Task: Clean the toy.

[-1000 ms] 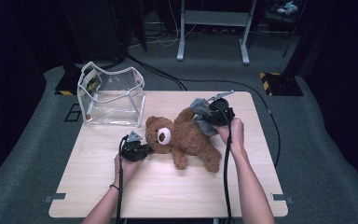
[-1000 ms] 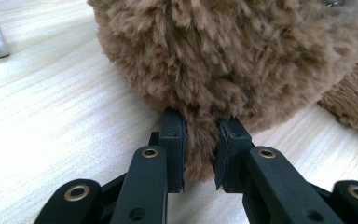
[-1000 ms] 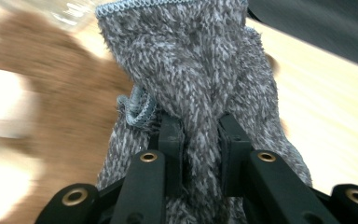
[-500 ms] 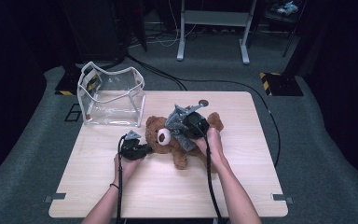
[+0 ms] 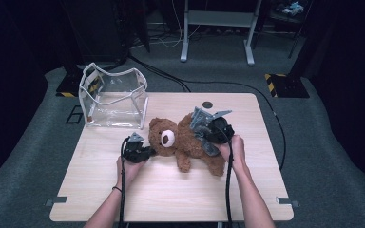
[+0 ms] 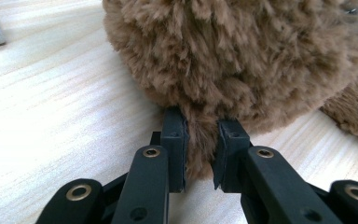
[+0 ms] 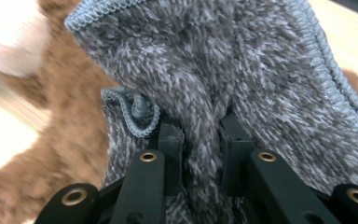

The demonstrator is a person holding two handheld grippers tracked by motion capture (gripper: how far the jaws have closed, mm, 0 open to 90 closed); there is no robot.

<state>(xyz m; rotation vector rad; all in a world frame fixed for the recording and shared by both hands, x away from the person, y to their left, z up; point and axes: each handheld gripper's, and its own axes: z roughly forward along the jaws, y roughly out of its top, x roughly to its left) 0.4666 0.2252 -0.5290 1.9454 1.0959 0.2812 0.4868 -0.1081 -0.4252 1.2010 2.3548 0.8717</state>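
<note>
Both my grippers grip soft things on the table (image 5: pixel 123 190).
Left gripper (image 6: pixel 200 149) pinches the teddy bear (image 5: pixel 183 140); at its 3 o'clock, right gripper (image 7: pixel 200 149) clamps the grey cloth (image 7: pixel 242 70).

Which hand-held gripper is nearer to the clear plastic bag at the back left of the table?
Left. The left hand-held gripper pinches the teddy bear at its head, just in front of the clear bag. The right hand-held gripper, clamped on grey cloth, sits farther right over the bear's body.

No readable text, label, brand or number on anything.
</note>
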